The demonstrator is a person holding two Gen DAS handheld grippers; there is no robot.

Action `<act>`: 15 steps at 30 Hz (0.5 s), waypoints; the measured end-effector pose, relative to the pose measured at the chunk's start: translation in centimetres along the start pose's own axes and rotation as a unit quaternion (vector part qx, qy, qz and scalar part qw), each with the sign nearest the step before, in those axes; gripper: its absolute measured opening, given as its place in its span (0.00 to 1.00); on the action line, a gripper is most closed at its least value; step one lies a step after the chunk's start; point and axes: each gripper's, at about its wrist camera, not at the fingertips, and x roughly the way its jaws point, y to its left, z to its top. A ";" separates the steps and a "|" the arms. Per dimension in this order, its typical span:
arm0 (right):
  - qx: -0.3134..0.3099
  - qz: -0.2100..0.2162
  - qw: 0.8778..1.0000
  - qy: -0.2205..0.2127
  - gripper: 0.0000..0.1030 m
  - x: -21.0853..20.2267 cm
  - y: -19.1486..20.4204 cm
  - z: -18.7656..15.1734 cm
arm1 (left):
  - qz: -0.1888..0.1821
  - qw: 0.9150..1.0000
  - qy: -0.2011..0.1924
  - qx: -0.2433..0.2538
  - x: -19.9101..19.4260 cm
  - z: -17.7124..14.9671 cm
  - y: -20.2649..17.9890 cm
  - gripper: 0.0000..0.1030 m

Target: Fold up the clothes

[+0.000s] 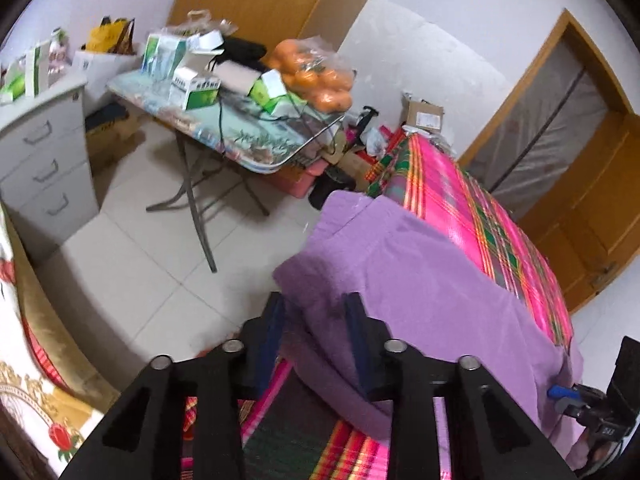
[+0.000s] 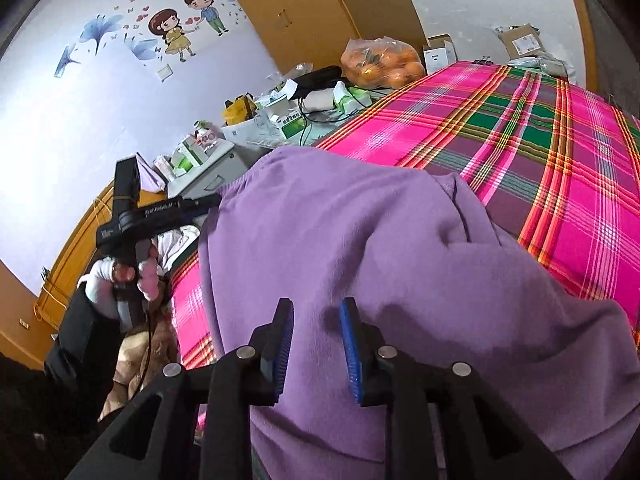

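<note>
Right wrist view: right gripper (image 2: 316, 344) jaws parted over purple garment (image 2: 360, 240), nothing pinched — left gripper (image 1: 316, 340) likewise. Fold just laid; next, regrip an edge.

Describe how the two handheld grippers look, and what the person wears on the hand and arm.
Both grippers are black frames with silver round bolts and ribbed blue pads on the fingers. The left gripper has a black handle with white lettering and a thin cable below it. The hand wears a white glove, above a dark sleeve. The right gripper looks the same.
</note>
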 end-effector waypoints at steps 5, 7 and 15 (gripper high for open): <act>-0.061 0.009 0.998 0.017 0.24 -0.3 1.5 -0.9 | 0.010 1.000 0.001 0.011 0.2 0.2 -0.1 0.13; -0.101 0.020 0.994 0.028 0.24 -0.4 2.6 -1.4 | 0.007 1.000 0.001 0.010 0.1 0.1 0.1 0.12; -0.206 0.040 0.975 0.072 0.24 0.8 5.2 -3.4 | 0.004 1.000 0.001 0.011 -0.1 -0.1 0.1 0.07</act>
